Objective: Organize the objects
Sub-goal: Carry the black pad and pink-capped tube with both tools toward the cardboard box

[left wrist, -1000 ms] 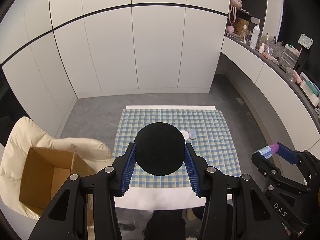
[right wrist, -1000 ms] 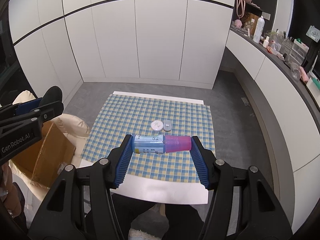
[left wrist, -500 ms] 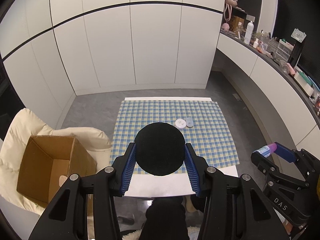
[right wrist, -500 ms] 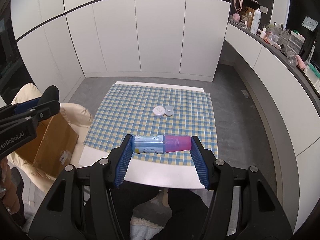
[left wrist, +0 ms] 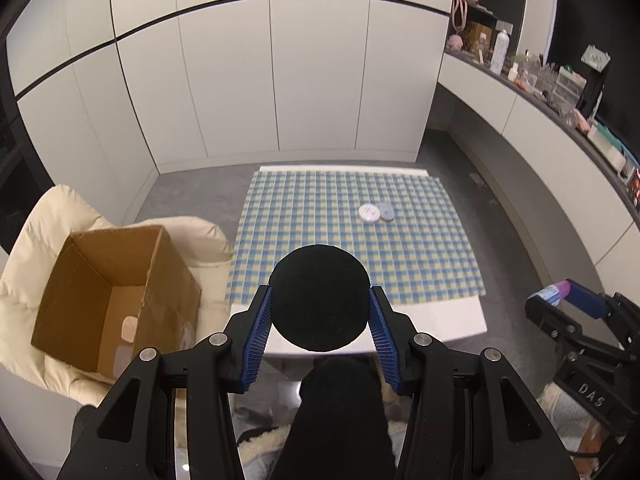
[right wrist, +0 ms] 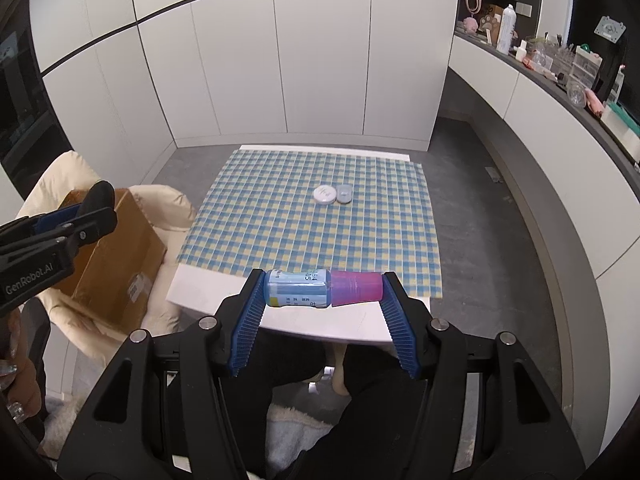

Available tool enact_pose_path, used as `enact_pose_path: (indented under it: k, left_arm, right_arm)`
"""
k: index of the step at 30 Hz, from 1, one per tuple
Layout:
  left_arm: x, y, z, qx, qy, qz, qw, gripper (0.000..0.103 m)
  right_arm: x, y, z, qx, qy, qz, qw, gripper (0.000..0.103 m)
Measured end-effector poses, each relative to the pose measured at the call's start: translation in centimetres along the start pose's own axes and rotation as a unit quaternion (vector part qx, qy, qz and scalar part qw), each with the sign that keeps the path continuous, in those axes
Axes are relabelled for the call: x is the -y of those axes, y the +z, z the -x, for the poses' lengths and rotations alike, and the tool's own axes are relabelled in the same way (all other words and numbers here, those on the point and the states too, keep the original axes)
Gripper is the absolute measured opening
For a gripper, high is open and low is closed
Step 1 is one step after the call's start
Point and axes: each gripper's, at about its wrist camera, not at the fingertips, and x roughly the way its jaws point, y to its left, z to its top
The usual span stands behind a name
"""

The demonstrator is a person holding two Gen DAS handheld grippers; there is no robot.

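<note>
My left gripper [left wrist: 319,312] is shut on a black round object [left wrist: 319,298], held above the near edge of the table. My right gripper [right wrist: 324,292] is shut on a small blue bottle with a pink cap [right wrist: 324,289], gripped end to end and lying crosswise. In the left wrist view the right gripper [left wrist: 568,300] shows at the right edge with the bottle [left wrist: 554,293]. The left gripper [right wrist: 92,210] appears at the left of the right wrist view, over the cardboard box [right wrist: 116,256]. A white round tin [left wrist: 369,212] and a grey pebble-like item [left wrist: 386,212] lie on the checked cloth [left wrist: 340,208].
An open cardboard box [left wrist: 112,292] sits on a cream armchair [left wrist: 60,216] left of the low white table [left wrist: 460,316]. It holds a pinkish item [left wrist: 129,328]. White cabinets stand behind, and a cluttered counter [left wrist: 560,92] runs along the right. A person's legs are below the grippers.
Both grippers have drawn back toward me and sunk a little; the table has slid farther away in both views. The box is more exposed at the left. Both grips are unchanged.
</note>
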Motion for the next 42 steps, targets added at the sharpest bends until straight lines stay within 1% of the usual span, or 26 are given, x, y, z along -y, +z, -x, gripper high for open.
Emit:
enact_pose_path:
  k: [3, 8, 10, 14, 19, 21, 24, 26, 28, 29, 33, 36, 42]
  left_arm:
    - [-0.3, -1.2, 0.0, -0.009, -0.002, 0.0, 1.0, 0.048]
    - [-0.5, -2.8, 0.3, -0.01, 0.008, 0.0, 0.9999, 0.048]
    - [-0.7, -3.6, 0.5, -0.011, 0.007, 0.005, 0.9999, 0.048]
    - [-1.3, -5.3, 0.6, -0.023, 0.004, 0.012, 0.9997, 0.048]
    - [-2.4, -6.9, 0.7, -0.037, 0.0, 0.028, 0.9989, 0.048]
    - [-2.9, -7.3, 1.1, -0.034, 0.005, 0.036, 0.9988, 0.048]
    - [-3.2, -8.0, 1.8, -0.025, 0.015, 0.034, 0.999, 0.048]
    - [-3.3, -8.7, 2.2, -0.025, 0.017, 0.032, 0.999, 0.048]
    - [-3.3, -8.9, 2.3, -0.029, 0.014, 0.037, 0.9988, 0.048]
    - [-3.2, -8.9, 2.4, -0.029, 0.005, 0.04, 0.9988, 0.048]
    - [-2.2, -9.0, 2.8, -0.023, 0.004, 0.023, 0.9995, 0.048]
    - [-1.7, -9.0, 2.8, -0.029, -0.009, 0.021, 0.9993, 0.048]
    - [-1.3, -8.9, 3.3, -0.024, -0.01, 0.019, 0.9995, 0.048]
  right_arm:
    - [0.1, -1.4, 0.2, -0.005, 0.007, -0.005, 1.0, 0.06]
    - [0.5, -3.4, 0.8, -0.007, 0.009, -0.019, 1.0, 0.06]
    - [0.7, -4.3, 1.1, -0.01, 0.014, -0.026, 1.0, 0.06]
    - [0.9, -5.9, 1.3, -0.021, 0.007, -0.027, 0.999, 0.06]
    - [1.2, -7.9, 1.5, -0.038, 0.009, -0.038, 0.999, 0.06]
    - [1.3, -8.7, 2.1, -0.033, 0.006, -0.045, 0.998, 0.06]
    - [1.0, -9.8, 2.9, -0.026, -0.004, -0.039, 0.999, 0.06]
    - [1.0, -10.7, 3.3, -0.03, -0.006, -0.039, 0.999, 0.06]
    - [1.1, -11.7, 3.7, -0.036, 0.002, -0.042, 0.998, 0.06]
    - [1.1, -12.0, 3.8, -0.039, 0.002, -0.041, 0.998, 0.06]
    - [1.8, -13.5, 4.6, -0.045, -0.001, -0.052, 0.998, 0.06]
    - [2.2, -13.8, 4.9, -0.043, -0.006, -0.056, 0.997, 0.06]
    - [2.8, -13.8, 5.4, -0.035, -0.015, -0.06, 0.997, 0.06]
